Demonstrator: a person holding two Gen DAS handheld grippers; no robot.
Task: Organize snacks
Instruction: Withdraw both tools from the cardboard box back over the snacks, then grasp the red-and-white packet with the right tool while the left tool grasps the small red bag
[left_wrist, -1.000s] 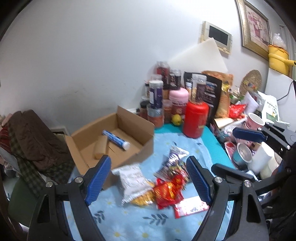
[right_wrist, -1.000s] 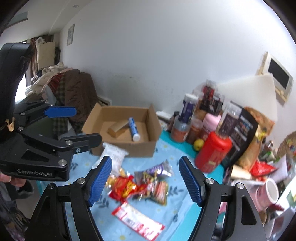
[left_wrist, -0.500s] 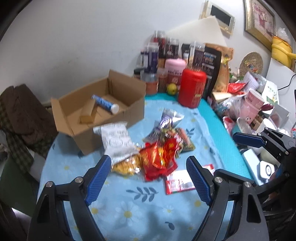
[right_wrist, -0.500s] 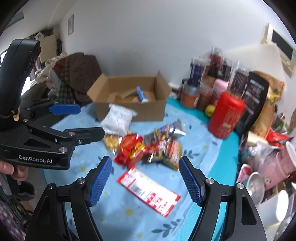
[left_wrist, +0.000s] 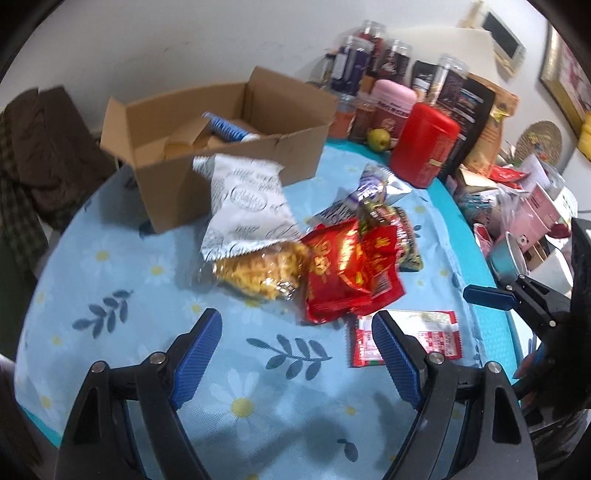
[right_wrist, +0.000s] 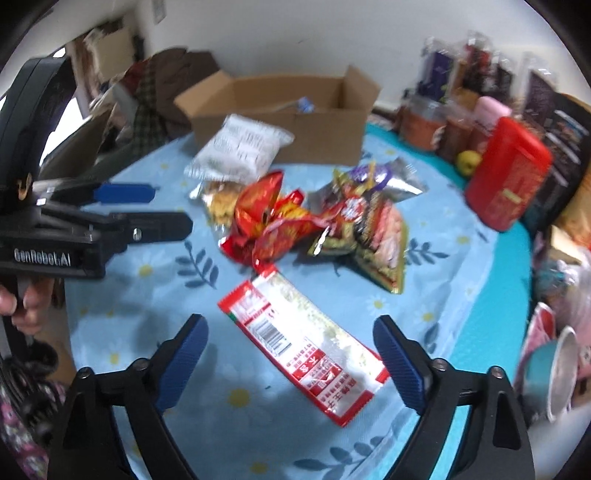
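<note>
Red-edged and flat, the long snack packet (right_wrist: 303, 343) lies on the blue flowered tablecloth (right_wrist: 443, 295), nearest the right gripper (right_wrist: 291, 354), whose jaws have just been opening and stand wide above it, not touching it. Beyond it sits a heap of snack bags (left_wrist: 332, 258), red, yellow, silver and purple, just before the open cardboard box (left_wrist: 229, 122). The left gripper (left_wrist: 295, 354) hangs with jaws wide and empty over bare cloth
</note>
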